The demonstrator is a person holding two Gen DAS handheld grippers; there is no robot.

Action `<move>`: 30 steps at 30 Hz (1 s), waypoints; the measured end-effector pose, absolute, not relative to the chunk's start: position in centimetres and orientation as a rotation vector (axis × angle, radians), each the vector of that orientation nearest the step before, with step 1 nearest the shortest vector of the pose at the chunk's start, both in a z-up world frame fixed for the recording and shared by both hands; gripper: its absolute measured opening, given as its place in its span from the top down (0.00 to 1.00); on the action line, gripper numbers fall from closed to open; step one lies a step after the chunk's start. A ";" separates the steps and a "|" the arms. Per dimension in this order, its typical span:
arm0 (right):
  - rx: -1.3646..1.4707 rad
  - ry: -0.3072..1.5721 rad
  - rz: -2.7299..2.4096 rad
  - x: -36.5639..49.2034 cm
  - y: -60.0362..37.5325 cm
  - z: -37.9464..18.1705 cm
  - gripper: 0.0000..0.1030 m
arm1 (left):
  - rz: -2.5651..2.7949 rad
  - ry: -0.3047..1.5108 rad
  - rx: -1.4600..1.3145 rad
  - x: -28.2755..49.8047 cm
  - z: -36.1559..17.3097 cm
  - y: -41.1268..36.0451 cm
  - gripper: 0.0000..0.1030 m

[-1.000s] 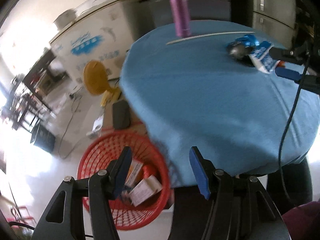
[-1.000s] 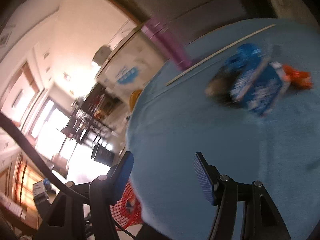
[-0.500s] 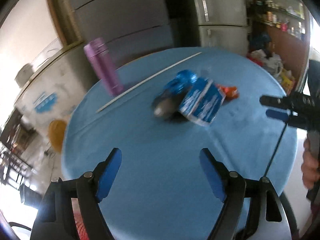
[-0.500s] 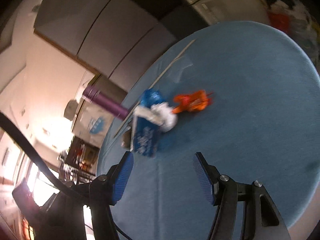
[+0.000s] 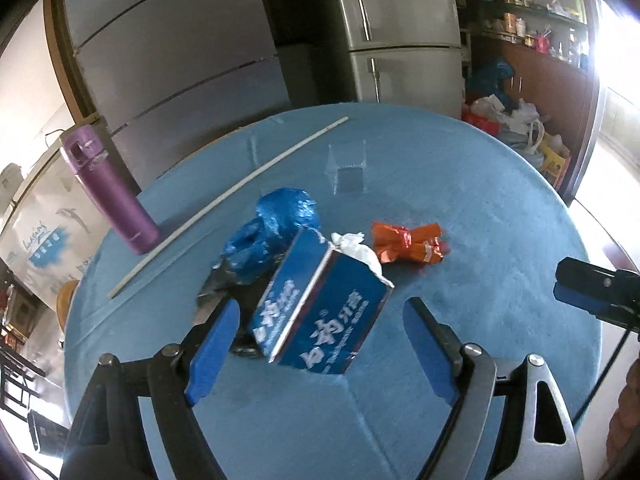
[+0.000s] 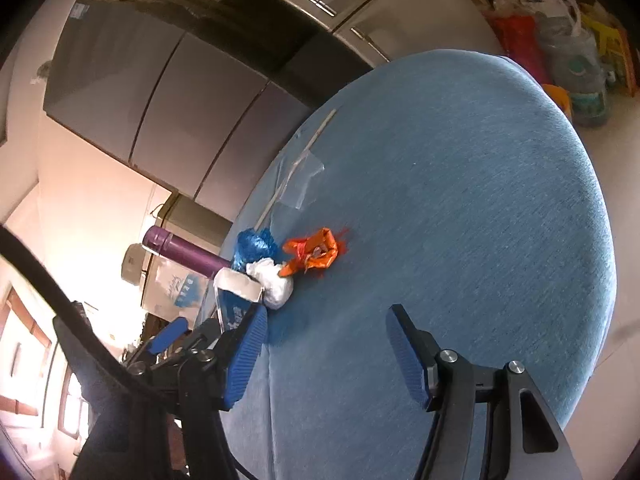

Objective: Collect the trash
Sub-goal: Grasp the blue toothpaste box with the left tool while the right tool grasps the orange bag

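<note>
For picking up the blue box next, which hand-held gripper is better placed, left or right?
Left. The left hand-held gripper has just been opening, and the blue box lies right ahead between its fingers, not yet gripped. The right hand-held gripper is open over bare tablecloth, off to the side.

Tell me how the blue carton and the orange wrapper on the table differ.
The blue carton is a stiff box with flat printed faces; the orange wrapper is shiny crumpled foil. The carton is clearly the bigger of the two. The carton sits between the fingers of the open left hand-held gripper, while the wrapper lies beyond it, outside both grippers. Both rest on the blue tablecloth, near the white tissue wad.
</note>
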State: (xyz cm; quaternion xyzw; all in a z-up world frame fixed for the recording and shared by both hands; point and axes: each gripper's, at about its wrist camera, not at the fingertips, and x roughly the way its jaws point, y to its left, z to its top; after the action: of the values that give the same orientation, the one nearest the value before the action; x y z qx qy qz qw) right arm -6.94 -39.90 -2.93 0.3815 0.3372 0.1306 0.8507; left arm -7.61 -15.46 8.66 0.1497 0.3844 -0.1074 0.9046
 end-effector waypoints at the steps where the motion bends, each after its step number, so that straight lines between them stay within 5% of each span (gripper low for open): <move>1: 0.805 0.710 0.275 -6.9 -40.0 -3.0 0.36 | -0.221 0.796 0.313 -7.5 8.3 -15.7 0.18; 19: 0.575 0.791 0.370 5.5 -36.6 -1.4 0.36 | -0.192 0.793 0.399 -5.6 5.0 -15.5 0.18; 22: 0.534 0.796 0.381 7.9 -35.5 -1.6 0.36 | -0.209 0.807 0.364 -5.4 4.8 -14.6 0.27; 26: 0.523 0.895 0.442 9.7 -33.9 -3.6 0.51 | -0.255 0.817 0.326 -5.3 5.4 -13.6 0.61; 30: 0.488 0.938 0.523 8.0 -32.6 -4.3 0.52 | -0.284 0.832 0.278 -5.5 5.8 -12.2 0.79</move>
State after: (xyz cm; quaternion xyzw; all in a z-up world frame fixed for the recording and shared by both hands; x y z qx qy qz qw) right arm 8.00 -32.55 -4.31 0.2300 0.4425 0.2466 0.8309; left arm -5.48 -12.22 5.83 0.1342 0.4014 -0.1370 0.8956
